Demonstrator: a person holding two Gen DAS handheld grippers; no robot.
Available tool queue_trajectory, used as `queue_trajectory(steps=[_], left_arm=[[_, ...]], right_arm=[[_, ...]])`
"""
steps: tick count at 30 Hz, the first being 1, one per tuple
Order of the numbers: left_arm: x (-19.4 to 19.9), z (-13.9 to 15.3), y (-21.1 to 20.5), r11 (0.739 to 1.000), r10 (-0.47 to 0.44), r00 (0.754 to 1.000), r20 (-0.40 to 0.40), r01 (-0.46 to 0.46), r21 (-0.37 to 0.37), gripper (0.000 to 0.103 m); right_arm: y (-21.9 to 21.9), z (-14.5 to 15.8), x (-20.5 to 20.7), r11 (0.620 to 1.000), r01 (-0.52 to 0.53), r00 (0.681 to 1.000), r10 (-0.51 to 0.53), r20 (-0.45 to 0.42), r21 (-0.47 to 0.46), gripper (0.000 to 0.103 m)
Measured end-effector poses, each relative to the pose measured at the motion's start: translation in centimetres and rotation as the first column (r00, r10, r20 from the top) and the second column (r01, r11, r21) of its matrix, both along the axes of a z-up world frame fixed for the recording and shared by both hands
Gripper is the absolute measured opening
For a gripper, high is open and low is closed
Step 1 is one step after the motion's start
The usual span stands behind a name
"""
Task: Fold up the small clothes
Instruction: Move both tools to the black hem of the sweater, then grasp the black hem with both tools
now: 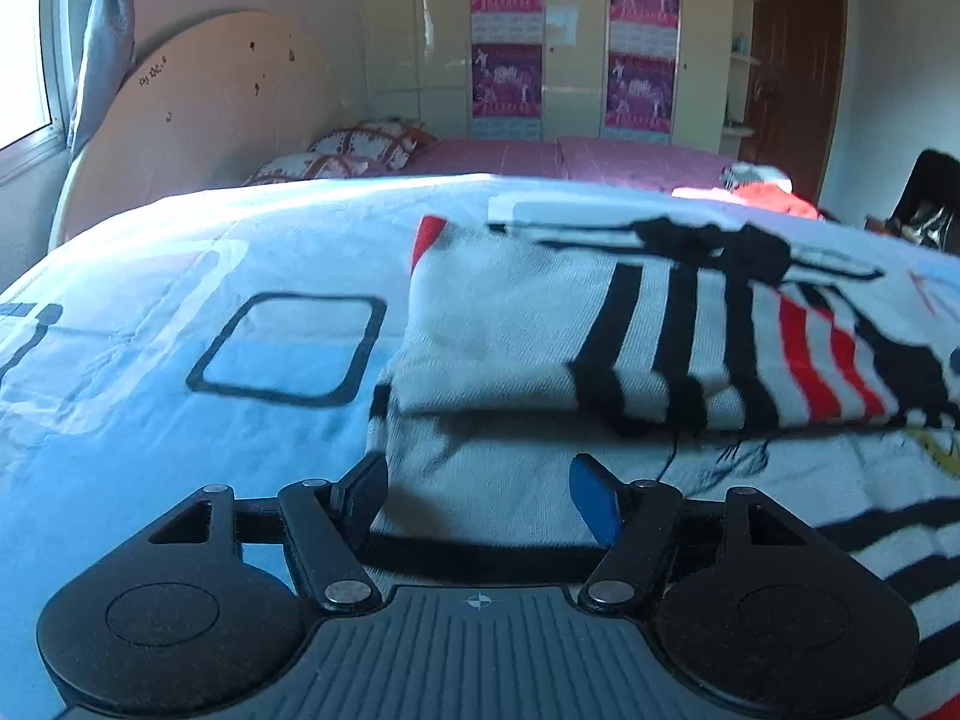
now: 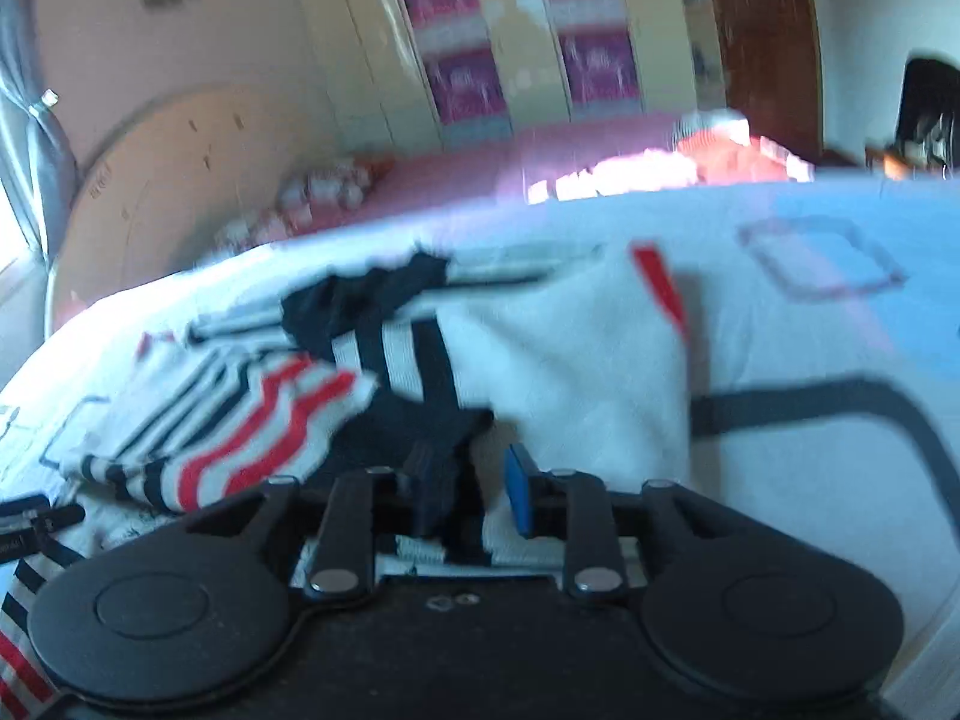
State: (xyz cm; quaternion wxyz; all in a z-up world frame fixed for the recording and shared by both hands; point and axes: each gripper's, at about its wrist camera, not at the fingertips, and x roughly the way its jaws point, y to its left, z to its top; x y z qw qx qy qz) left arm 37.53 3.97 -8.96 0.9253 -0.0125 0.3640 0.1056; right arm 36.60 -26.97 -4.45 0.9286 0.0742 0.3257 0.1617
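Observation:
A small white garment [image 1: 516,330] with black and red stripes lies partly folded on the light-blue bedspread [image 1: 180,276]. Its upper part is doubled over the lower layer. My left gripper [image 1: 480,480] is open, its fingers on either side of the garment's lower white layer, holding nothing. In the right wrist view the same garment [image 2: 570,348] lies ahead, blurred. My right gripper [image 2: 468,480] is narrowly open over the garment's black-and-white edge; I cannot tell if it grips the cloth.
A bedspread with black outlined squares [image 1: 288,348] covers the near bed. Behind are a pink bed [image 1: 570,159] with patterned pillows [image 1: 360,147], red clothing [image 1: 774,195], a round board [image 1: 198,108], wardrobe with posters [image 1: 576,36], and a dark chair [image 1: 924,198].

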Motion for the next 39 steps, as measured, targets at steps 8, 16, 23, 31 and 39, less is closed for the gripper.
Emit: queue_trajectory(steps=[8,16,23,31,39], left_arm=[[-4.0,0.5,0.9,0.997,-0.056,0.998,-0.021,0.055,-0.05,0.07],[-14.7,-0.1,3.0,0.974,-0.128,0.992,-0.021,0.122,-0.191,0.069],[-20.4,0.2,3.3,0.949,-0.213,0.977,-0.028,0.2,-0.242,0.069],[-24.0,0.4,3.3,0.929,-0.243,0.97,-0.011,0.23,-0.289,0.069],[-25.5,0.3,3.6,0.882,-0.292,0.956,0.021,0.277,-0.382,0.069]], right_arm=[[-2.8,1.6,-4.4,1.0,-0.025,0.998,0.025,-0.049,0.005,0.036],[-8.7,0.1,-17.6,0.989,0.123,0.98,-0.109,-0.164,0.076,0.038],[-9.7,-1.6,-25.5,0.943,0.267,0.94,-0.209,-0.27,0.197,0.038],[-7.8,-1.6,-28.9,0.932,0.277,0.937,-0.209,-0.278,0.233,0.039],[-7.0,-1.9,-31.4,0.911,0.306,0.932,-0.228,-0.281,0.277,0.043]])
